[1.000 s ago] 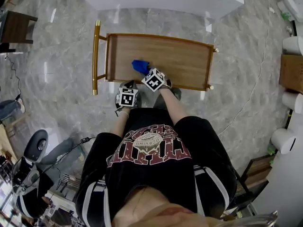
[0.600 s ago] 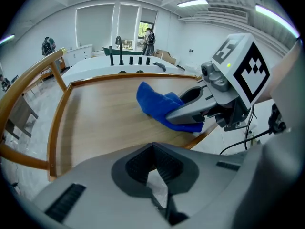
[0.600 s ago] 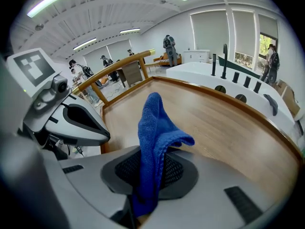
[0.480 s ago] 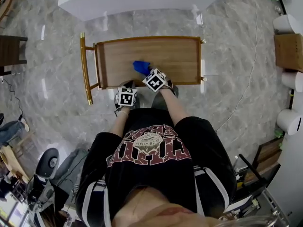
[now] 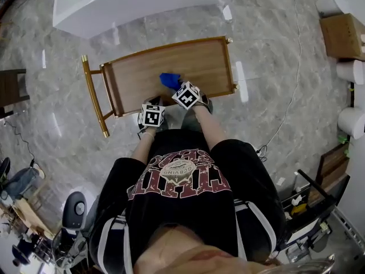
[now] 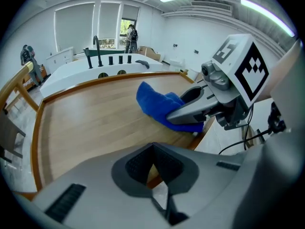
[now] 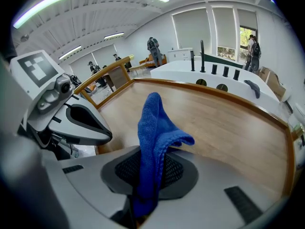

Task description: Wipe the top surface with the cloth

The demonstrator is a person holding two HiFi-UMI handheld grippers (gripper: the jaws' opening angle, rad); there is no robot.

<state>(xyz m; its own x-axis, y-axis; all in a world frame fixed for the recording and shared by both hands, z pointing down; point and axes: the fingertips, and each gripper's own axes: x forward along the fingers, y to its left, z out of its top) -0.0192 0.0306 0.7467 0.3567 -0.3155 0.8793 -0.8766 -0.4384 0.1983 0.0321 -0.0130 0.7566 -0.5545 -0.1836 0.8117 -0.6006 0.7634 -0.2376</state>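
A wooden cart top (image 5: pixel 142 73) with a raised rim lies in front of me. My right gripper (image 5: pixel 177 87) is shut on a blue cloth (image 5: pixel 169 80), which rests on the wood close to the near rim, about midway along it. In the right gripper view the cloth (image 7: pixel 155 128) stands up out of that gripper (image 7: pixel 148 171) between its jaws. My left gripper (image 5: pixel 150 108) hovers at the near rim, left of the cloth, shut with nothing in it. In the left gripper view, the left gripper (image 6: pixel 153 162) sees the cloth (image 6: pixel 157 106) under the right gripper's fingers (image 6: pixel 190 111).
The cart has a gold handle (image 5: pixel 93 96) at its left end. Beyond it stands a white counter (image 5: pixel 142 4) with dark holes and a black tap (image 6: pixel 96 49). A cardboard box (image 5: pixel 342 36) and white cylinders (image 5: pixel 351 121) sit to the right. A cable (image 5: pixel 288 113) runs across the marble floor.
The head view has swung, so the cart now looks tilted and further left. The cloth and right gripper now sit further right along the cart's near rim. Both grippers stay shut.
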